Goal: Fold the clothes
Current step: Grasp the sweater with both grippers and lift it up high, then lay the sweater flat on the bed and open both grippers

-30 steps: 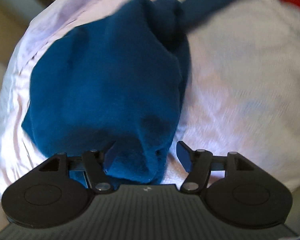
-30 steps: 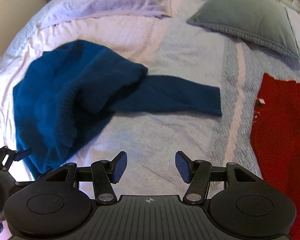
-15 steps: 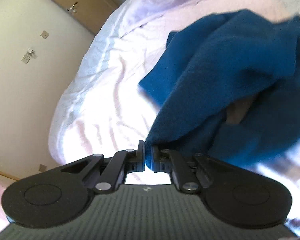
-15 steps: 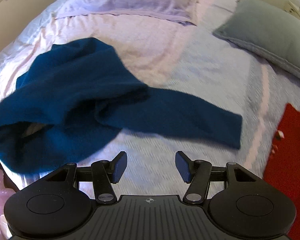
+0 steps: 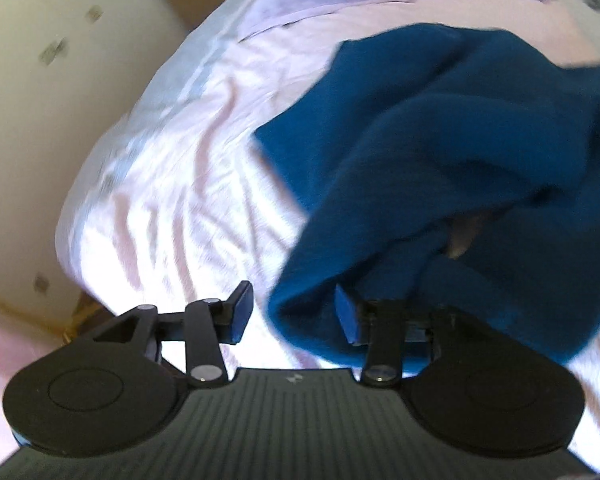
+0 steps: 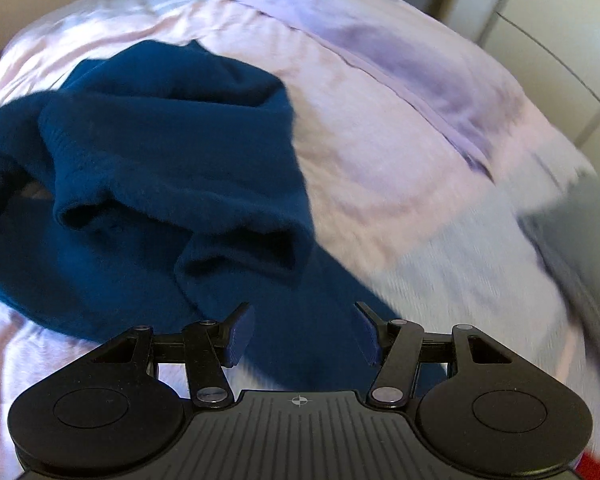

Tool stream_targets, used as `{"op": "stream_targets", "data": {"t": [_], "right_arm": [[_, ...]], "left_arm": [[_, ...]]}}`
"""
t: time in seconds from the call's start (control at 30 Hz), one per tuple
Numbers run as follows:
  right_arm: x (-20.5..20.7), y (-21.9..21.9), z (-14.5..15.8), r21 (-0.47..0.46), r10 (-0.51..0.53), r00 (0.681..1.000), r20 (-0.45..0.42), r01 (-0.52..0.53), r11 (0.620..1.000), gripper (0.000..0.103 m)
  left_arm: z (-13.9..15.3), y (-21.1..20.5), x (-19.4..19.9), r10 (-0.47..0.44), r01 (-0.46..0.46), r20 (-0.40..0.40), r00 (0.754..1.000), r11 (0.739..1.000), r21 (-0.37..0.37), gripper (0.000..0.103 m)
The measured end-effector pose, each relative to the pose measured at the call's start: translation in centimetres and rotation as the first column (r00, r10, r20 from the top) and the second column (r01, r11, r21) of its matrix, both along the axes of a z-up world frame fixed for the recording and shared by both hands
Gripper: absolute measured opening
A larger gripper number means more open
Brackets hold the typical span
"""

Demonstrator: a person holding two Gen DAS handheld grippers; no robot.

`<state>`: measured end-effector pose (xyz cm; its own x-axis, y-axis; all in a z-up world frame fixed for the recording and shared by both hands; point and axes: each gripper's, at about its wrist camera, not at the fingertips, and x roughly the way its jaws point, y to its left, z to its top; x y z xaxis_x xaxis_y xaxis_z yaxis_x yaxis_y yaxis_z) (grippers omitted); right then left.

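Note:
A dark blue sweater [image 5: 452, 152] lies crumpled on the pale pink bed sheet [image 5: 172, 208]. My left gripper [image 5: 294, 314] is open, and the sweater's near edge sits between its fingers against the right pad. In the right wrist view the sweater [image 6: 172, 168] is bunched at the left, with one sleeve running down under my right gripper [image 6: 302, 338]. That gripper is open and hovers just above the sleeve.
A lilac pillow [image 6: 412, 68] lies at the far side of the bed. A cream wall [image 5: 40, 80] stands close to the bed's left edge. A grey pillow [image 6: 572, 224] shows blurred at the right, and a red garment corner [image 6: 596, 466] at the bottom right.
My left gripper was shut on the sweater's edge half a second ago and has now opened. My right gripper has swung left and closer, over the sleeve.

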<state>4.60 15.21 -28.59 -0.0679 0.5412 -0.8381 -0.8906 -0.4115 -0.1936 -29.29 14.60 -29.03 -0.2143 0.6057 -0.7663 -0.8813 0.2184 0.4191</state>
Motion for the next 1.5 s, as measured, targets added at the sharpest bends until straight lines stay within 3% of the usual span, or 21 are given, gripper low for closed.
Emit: {"op": "stream_targets", "data": {"t": [0.17,0.27,0.3,0.33,0.37,0.4,0.43,0.47,0.53,0.63,0.7,0.8,0.87,0.97,1.03,1.17,1.27,1.4,1.5], "right_arm": [[-1.6,2.6,-2.8,0.023,0.109,0.992,0.061,-0.110,0.994,0.057],[-1.9,4.5,-4.0,0.025,0.095,0.995,0.025,-0.095,0.995,0.057],[-1.9,5.0,-4.3,0.026,0.081,0.997,0.008,-0.081,0.996,0.057],[-1.9,5.3,-4.4,0.028,0.074,0.997,-0.012,-0.074,0.997,0.057],[-2.0,5.6,-4.4,0.031,0.070,0.997,-0.033,-0.069,0.997,0.057],[-2.0,5.9,-4.4,0.033,0.065,0.996,-0.054,-0.064,0.997,0.056],[-2.1,6.0,-4.1,0.044,0.068,0.995,-0.074,-0.065,0.997,0.028],[-1.9,6.0,-3.6,0.052,0.058,0.994,-0.089,-0.053,0.997,0.008],[-1.5,6.1,-2.4,0.062,0.026,0.993,-0.116,-0.019,0.998,0.007],[-0.3,5.5,0.9,0.133,-0.105,0.981,-0.162,0.128,0.983,0.006],[1.2,5.0,3.9,0.188,-0.211,0.951,-0.225,0.255,0.949,0.006],[2.7,3.5,9.4,0.289,-0.326,0.897,-0.298,0.410,0.865,0.005],[3.0,2.1,13.5,0.364,-0.366,0.869,-0.334,0.477,0.800,0.005],[2.1,-0.6,19.6,0.484,-0.383,0.853,-0.355,0.518,0.705,0.003],[1.1,-2.5,23.8,0.566,-0.390,0.848,-0.360,0.530,0.632,0.003],[-2.2,-6.7,29.9,0.692,-0.424,0.835,-0.352,0.537,0.482,0.003],[-5.5,-9.9,33.3,0.741,-0.453,0.818,-0.354,0.541,0.397,0.003],[-10.0,-14.1,35.5,0.782,-0.487,0.800,-0.350,0.536,0.318,0.003],[-13.2,-17.1,35.9,0.788,-0.516,0.788,-0.336,0.535,0.304,0.003]], "left_arm": [[-0.2,1.8,-2.1,0.107,-0.096,0.175,0.979,0.993,-0.073,0.044],[-1.1,2.4,-2.7,0.174,-0.151,0.263,0.949,0.983,-0.106,0.041],[-1.4,2.7,-2.9,0.196,-0.170,0.282,0.939,0.979,-0.114,0.034],[-1.6,2.9,-3.2,0.218,-0.189,0.301,0.929,0.974,-0.121,0.016],[-1.1,3.0,-3.4,0.225,-0.201,0.312,0.923,0.974,-0.105,0.006],[-0.6,3.1,-3.6,0.232,-0.214,0.324,0.917,0.973,-0.089,0.005],[-0.2,3.1,-3.8,0.238,-0.227,0.336,0.911,0.971,-0.074,0.005],[0.3,3.2,-4.0,0.244,-0.239,0.348,0.905,0.969,-0.058,0.005],[2.6,3.6,-4.0,0.208,-0.218,0.334,0.919,0.976,-0.007,0.005],[6.3,4.9,-3.9,0.111,-0.144,0.323,0.940,0.986,0.081,0.006],[9.3,6.2,-4.1,0.042,-0.101,0.347,0.937,0.983,0.154,0.006],[14.3,8.8,-4.6,-0.065,-0.042,0.391,0.918,0.965,0.258,0.006],[17.8,10.4,-4.5,-0.150,0.010,0.389,0.909,0.941,0.338,0.006],[23.2,12.2,-4.6,-0.295,0.098,0.372,0.880,0.880,0.465,0.006],[26.6,13.0,-5.2,-0.387,0.146,0.360,0.849,0.826,0.545,0.006],[33.0,13.3,-7.3,-0.553,0.227,0.304,0.776,0.694,0.683,0.006],[35.9,12.9,-9.4,-0.633,0.289,0.260,0.729,0.630,0.721,0.006],[36.6,11.0,-12.3,-0.704,0.378,0.180,0.687,0.558,0.738,0.006],[37.4,9.0,-15.2,-0.738,0.389,0.205,0.643,0.545,0.743,0.006]]}}
